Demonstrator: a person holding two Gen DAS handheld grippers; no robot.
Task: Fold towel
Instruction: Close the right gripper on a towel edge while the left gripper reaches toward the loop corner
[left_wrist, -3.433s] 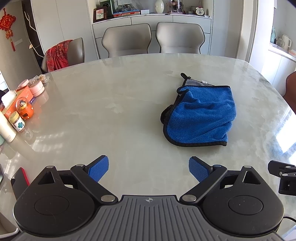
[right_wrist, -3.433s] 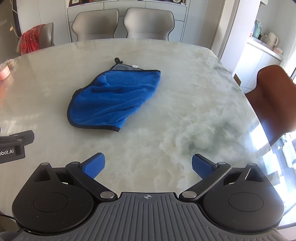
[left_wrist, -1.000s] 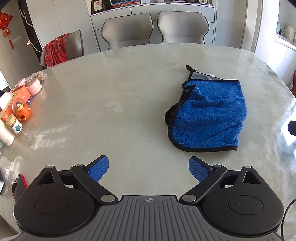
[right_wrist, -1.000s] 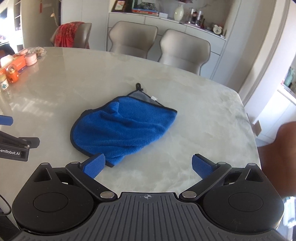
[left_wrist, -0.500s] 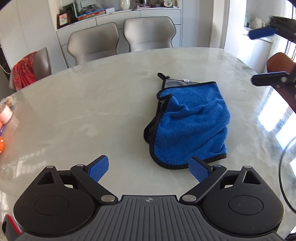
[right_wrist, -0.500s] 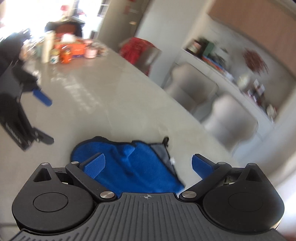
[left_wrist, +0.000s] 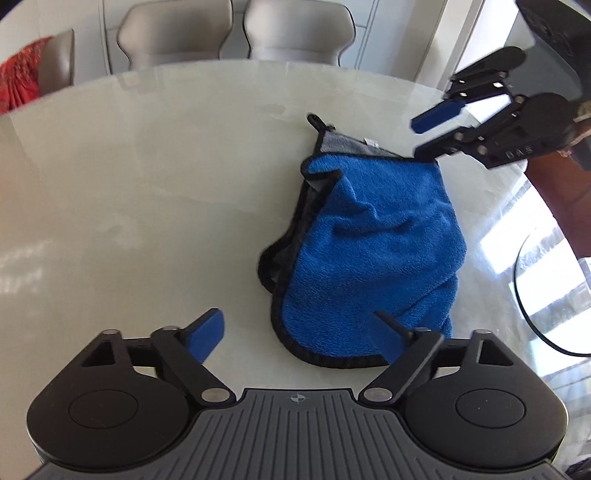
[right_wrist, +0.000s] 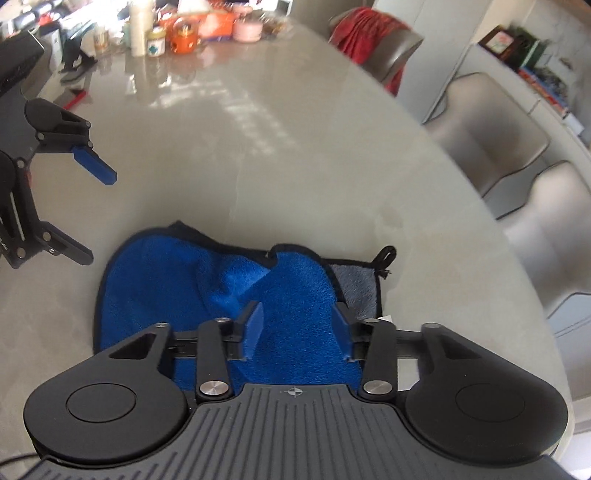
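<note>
The left gripper (left_wrist: 297, 332), fingers spread wide and empty, hovers at the near hem of a blue towel (left_wrist: 369, 243). The right gripper (right_wrist: 295, 326), partly closed and gripping nothing, hangs over the towel's far corner. The towel lies crumpled and loosely doubled on a pale marble table (left_wrist: 147, 184), toward its right edge. It looks soft, light and floppy; the black-bound corners seem the best holds. Jars and boxes (right_wrist: 177, 33) sit well apart; chairs (left_wrist: 236, 29) ring the table. Nothing blocks the way.
</note>
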